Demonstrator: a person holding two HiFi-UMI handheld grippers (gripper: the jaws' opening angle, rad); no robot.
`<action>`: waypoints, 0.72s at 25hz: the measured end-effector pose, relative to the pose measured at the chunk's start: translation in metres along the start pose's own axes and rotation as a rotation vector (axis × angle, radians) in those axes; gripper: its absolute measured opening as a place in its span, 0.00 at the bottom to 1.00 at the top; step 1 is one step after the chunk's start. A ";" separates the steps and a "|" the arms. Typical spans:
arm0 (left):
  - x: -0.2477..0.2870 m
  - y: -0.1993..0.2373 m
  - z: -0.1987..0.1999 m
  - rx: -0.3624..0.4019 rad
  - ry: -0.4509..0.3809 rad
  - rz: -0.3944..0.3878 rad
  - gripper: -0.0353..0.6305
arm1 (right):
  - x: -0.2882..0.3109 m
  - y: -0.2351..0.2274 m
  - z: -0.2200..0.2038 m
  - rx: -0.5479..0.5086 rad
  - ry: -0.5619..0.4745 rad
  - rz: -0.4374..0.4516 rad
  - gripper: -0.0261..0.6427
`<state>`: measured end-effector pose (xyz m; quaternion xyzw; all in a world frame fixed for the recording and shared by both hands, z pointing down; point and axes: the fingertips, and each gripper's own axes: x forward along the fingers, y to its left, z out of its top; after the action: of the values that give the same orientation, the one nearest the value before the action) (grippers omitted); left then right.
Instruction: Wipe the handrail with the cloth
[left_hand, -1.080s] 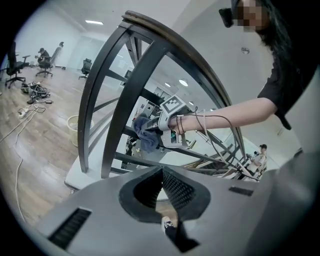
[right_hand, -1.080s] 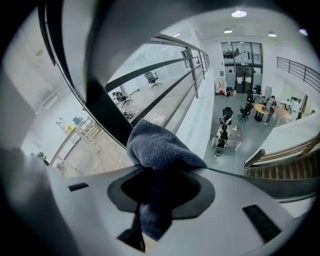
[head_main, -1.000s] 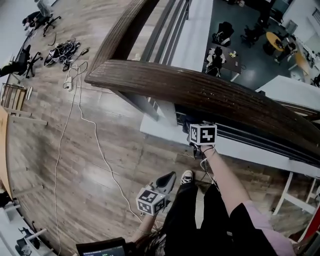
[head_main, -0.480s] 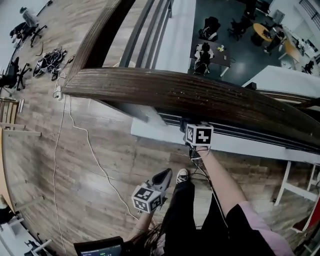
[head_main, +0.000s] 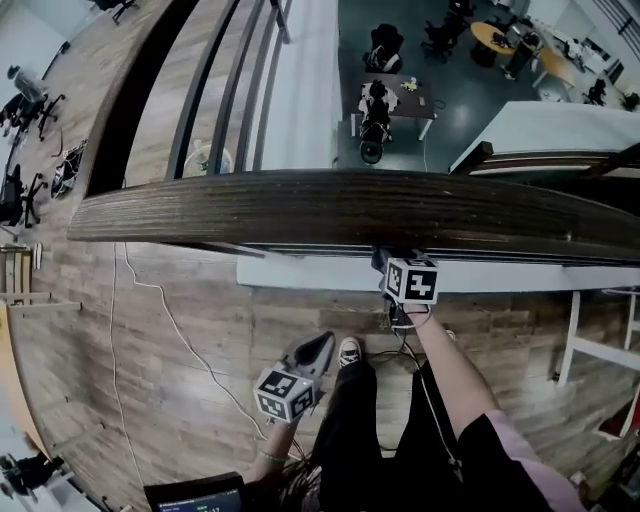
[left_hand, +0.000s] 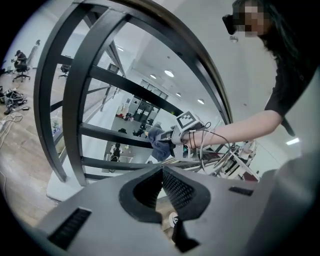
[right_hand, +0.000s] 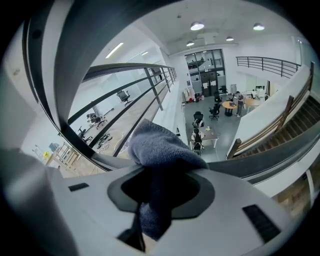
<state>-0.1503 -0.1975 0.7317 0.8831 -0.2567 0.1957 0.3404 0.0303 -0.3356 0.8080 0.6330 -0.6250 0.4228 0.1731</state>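
Closest in, the left gripper (left_hand: 162, 171) hangs low by the person's leg, above a shoe (head_main: 348, 352) and the wood floor (head_main: 200, 400). Its jaws are pressed together with nothing between them. It points up toward the railing from well short of it, so it looks parked out of the way while the other hand works.

Further out, the right gripper (right_hand: 161, 180) is raised on an outstretched arm to the near edge of the handrail (head_main: 330, 208). Its jaws are clamped on the cloth (right_hand: 160, 147). A grey-blue wad bulges out ahead of the tips and a tail hangs down behind them. Bunching it this way puts a soft pad in front, so fabric rather than plastic would meet the wood.

From the head view the jaw tips and cloth are hidden beneath the rail's near lip. In the left gripper view the wad sits just under the arching rail, level with the dark bars (left_hand: 120, 82). Whether it is actually touching the rail I cannot tell. My guess is that the near side or underside is being worked, about mid-span, with plenty of rail left on both sides.

Beyond the rail the building drops to a lower level, with a desk (head_main: 398, 98) and chairs far below
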 end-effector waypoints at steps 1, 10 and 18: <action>0.011 -0.009 -0.001 0.007 0.009 -0.001 0.06 | -0.007 -0.018 0.002 -0.002 -0.006 -0.006 0.20; 0.124 -0.134 -0.007 0.121 0.108 -0.091 0.06 | -0.071 -0.195 0.009 0.056 -0.058 -0.063 0.20; 0.237 -0.254 -0.025 0.155 0.150 -0.187 0.06 | -0.127 -0.358 0.000 0.140 -0.098 -0.120 0.20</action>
<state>0.1819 -0.0940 0.7447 0.9097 -0.1313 0.2480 0.3060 0.3838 -0.1966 0.8233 0.6999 -0.5623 0.4230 0.1227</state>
